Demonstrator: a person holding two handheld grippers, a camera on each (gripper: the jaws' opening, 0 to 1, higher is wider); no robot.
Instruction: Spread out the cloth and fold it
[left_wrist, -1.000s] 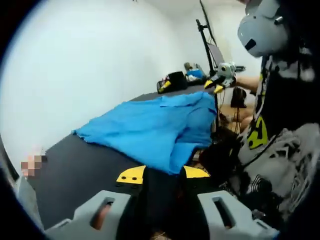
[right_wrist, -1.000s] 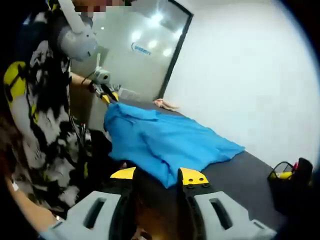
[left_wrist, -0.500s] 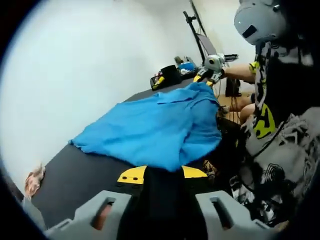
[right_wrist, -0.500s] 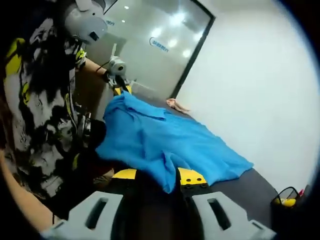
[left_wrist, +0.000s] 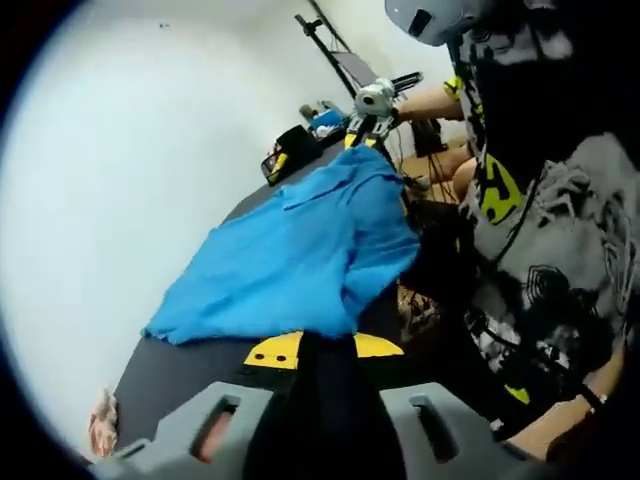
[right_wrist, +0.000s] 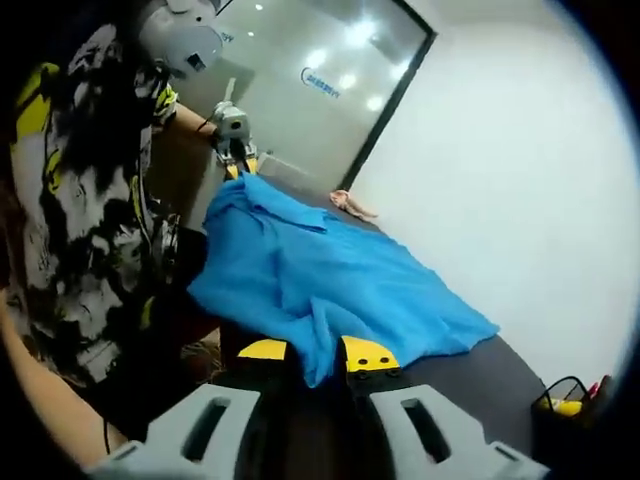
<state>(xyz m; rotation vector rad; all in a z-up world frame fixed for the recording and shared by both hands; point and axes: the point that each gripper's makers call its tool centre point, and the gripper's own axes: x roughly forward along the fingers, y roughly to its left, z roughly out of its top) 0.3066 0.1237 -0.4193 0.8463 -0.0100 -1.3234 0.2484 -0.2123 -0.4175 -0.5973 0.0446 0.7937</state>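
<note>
Cloth of bright blue is being held up at two corners above a dark table, its far part lying rumpled on the tabletop and its near edge hanging over the side toward the person. In the left gripper view, one corner of the cloth is being pinched between the yellow-tipped jaws of the left gripper, which are closed tight on the fabric. At the far end of the cloth, in the same view, the right gripper is being seen from outside, its yellow tips set against the opposite corner. A black bag with yellow and blue items is resting at the far end of the table, and a dark stand is rising behind it against the white wall.

In the right gripper view, the cloth is being drawn down into the right gripper, whose jaws are clamped on a hanging fold of it. The left gripper is being seen at the far corner, where the fabric is being lifted into a peak; its jaws are too small there to be judged. A pale, crumpled object is lying on the table beyond the cloth, near a glass partition. A black basket is being shown at the lower right edge.
</note>
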